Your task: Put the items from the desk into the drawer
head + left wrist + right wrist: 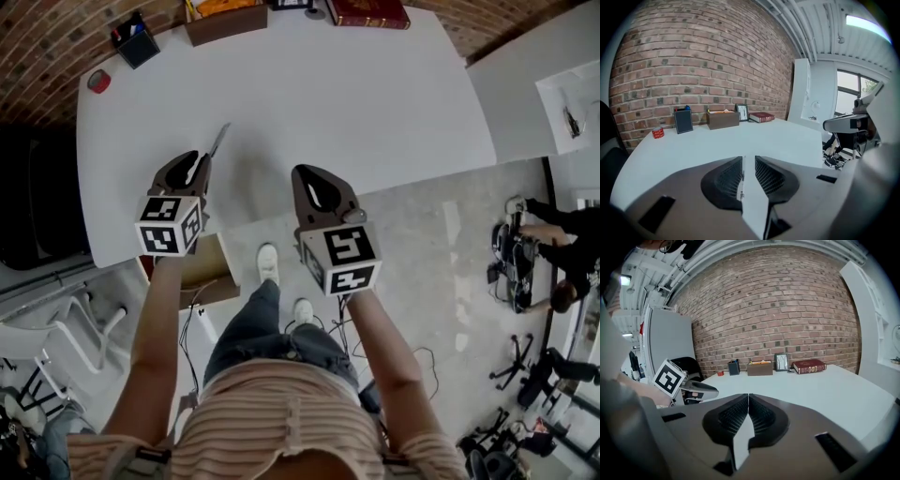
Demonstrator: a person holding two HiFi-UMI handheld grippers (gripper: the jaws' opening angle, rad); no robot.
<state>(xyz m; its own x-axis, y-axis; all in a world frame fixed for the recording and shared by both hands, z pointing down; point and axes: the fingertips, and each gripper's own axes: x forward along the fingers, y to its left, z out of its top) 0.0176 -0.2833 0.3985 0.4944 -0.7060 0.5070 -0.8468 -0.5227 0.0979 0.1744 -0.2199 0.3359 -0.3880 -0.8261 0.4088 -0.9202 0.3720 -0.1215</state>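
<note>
The person stands with the bare left forearm (155,328) and right forearm (392,352) stretched forward side by side. The left gripper (748,158) points ahead and slightly down, its jaws a narrow gap apart with nothing between them. The right gripper (748,395) lies alongside it, jaws closed tip to tip and empty.

Right tool (748,397), jaws pressed together with nothing between them, above a white worktop (811,390). Along the far brick wall (778,310) sit a pen holder (734,367), brown box (760,368), picture frame (781,362) and red book (809,366). The left tool (701,390) is at the left edge.
</note>
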